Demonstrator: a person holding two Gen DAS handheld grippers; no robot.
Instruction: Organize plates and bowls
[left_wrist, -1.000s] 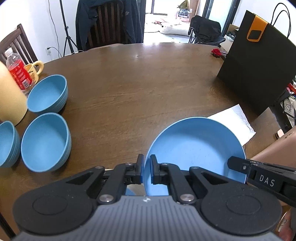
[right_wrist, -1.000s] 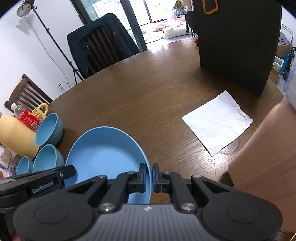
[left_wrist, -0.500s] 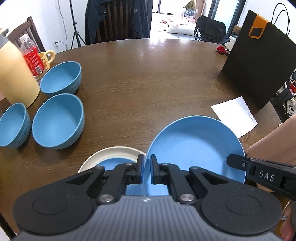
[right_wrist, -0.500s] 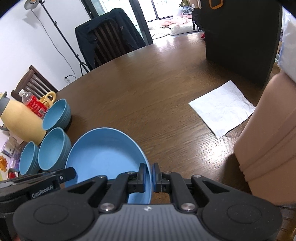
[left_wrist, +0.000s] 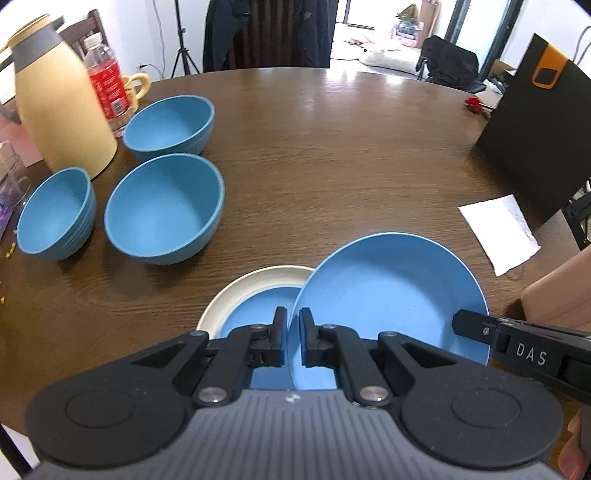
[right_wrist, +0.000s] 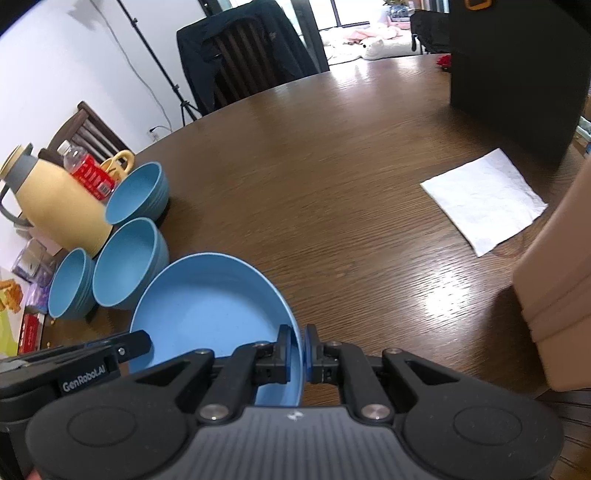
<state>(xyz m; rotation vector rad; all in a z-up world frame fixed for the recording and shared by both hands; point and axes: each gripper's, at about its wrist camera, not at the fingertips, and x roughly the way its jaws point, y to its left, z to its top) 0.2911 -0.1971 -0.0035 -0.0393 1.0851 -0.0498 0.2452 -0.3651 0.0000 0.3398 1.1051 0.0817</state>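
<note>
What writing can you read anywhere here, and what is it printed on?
"DAS": on the side of the right tongs, seen from the left camera.
"GenRoboLAI", as far as it reads: on the side of the left tongs, seen from the right camera.
Red bottle label: too small and blurred to read.

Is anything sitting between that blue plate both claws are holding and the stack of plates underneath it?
Nothing visible. The blue plate, clamped by the left gripper and right gripper, hangs tilted beside the cream plate, which already holds another blue plate. The three bowls stand off to the left.
</note>
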